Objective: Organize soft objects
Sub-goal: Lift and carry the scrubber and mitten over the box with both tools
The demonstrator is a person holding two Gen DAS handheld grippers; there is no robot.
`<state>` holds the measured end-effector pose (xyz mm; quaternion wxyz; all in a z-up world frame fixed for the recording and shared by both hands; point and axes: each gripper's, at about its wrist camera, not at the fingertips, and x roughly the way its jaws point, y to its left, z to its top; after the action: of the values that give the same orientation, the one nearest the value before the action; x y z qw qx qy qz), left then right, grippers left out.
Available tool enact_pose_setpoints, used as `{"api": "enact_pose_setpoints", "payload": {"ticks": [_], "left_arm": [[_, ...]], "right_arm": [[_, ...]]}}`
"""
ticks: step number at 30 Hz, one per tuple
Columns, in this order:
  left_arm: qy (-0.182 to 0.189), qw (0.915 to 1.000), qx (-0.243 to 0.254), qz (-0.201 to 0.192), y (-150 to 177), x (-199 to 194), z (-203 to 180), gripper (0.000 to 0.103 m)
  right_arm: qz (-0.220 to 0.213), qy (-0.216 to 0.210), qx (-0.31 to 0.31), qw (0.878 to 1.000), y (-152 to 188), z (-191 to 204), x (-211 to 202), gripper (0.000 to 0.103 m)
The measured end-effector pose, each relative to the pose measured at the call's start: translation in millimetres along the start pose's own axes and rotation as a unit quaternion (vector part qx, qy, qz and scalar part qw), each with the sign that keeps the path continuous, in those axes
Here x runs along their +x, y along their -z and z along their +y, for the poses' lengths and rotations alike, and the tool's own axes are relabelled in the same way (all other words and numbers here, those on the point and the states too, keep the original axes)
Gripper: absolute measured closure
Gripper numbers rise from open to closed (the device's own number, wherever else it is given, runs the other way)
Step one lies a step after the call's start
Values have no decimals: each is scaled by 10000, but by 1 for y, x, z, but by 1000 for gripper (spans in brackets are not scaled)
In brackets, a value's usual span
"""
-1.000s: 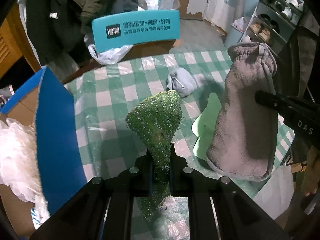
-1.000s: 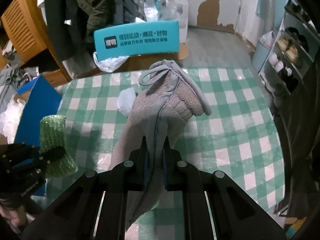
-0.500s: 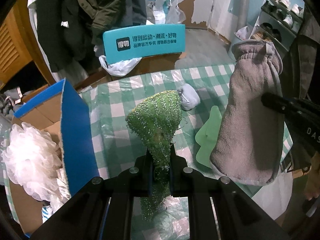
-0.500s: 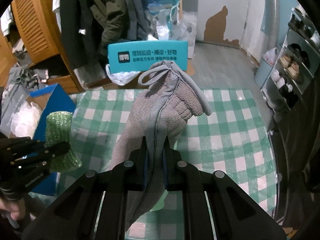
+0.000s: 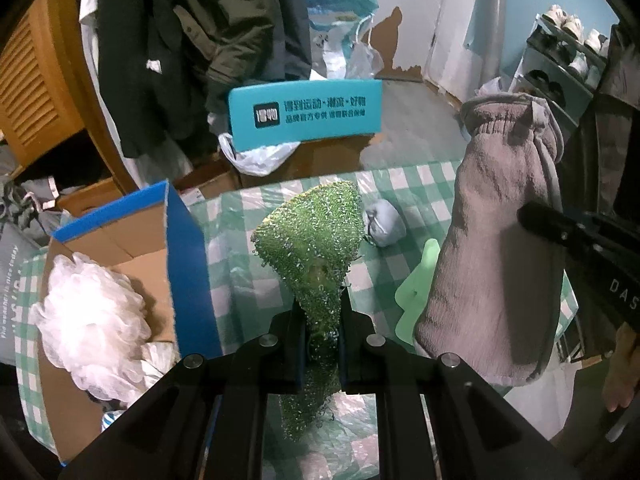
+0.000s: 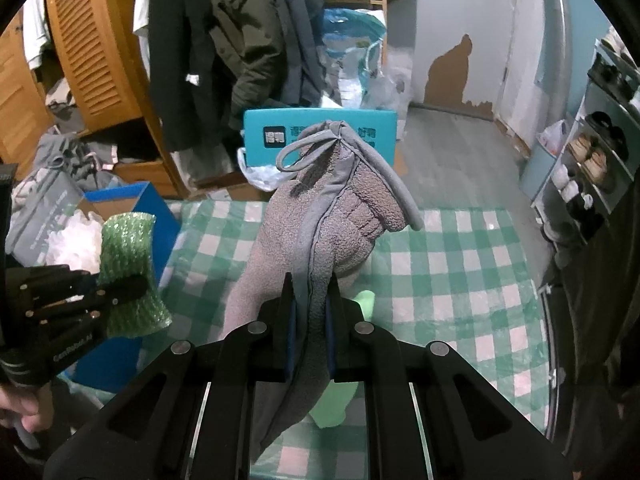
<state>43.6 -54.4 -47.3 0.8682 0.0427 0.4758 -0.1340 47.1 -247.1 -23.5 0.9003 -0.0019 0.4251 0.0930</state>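
Checked green tablecloth (image 5: 248, 280) below; left gripper (image 5: 322, 320) pinches scourer (image 5: 316, 240), right gripper (image 6: 311, 312) pinches mitt (image 6: 320, 232)

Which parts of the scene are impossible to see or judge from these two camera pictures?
- Light green flat item: the grey mitt covers much of it in both views.
- Cardboard box: the white mesh puff hides what lies beneath it.
- Green scrubber: its lower end disappears behind the left gripper in the left wrist view.
- Small grey bundle: too small to identify.
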Motion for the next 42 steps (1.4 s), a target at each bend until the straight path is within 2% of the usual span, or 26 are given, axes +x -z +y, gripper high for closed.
{"api": "enact_pose_setpoints", "payload": {"ticks": [26,42], "left_arm": [[-231,9987,-410,-214,10,-40,47,91],[-594,9915,-1126,-264,35,-56,125,91]], "right_arm": [[-148,-575,-392,9975,-24,65,-10,94],[-219,-963,-764,9922,-48,130,-7,94]]}}
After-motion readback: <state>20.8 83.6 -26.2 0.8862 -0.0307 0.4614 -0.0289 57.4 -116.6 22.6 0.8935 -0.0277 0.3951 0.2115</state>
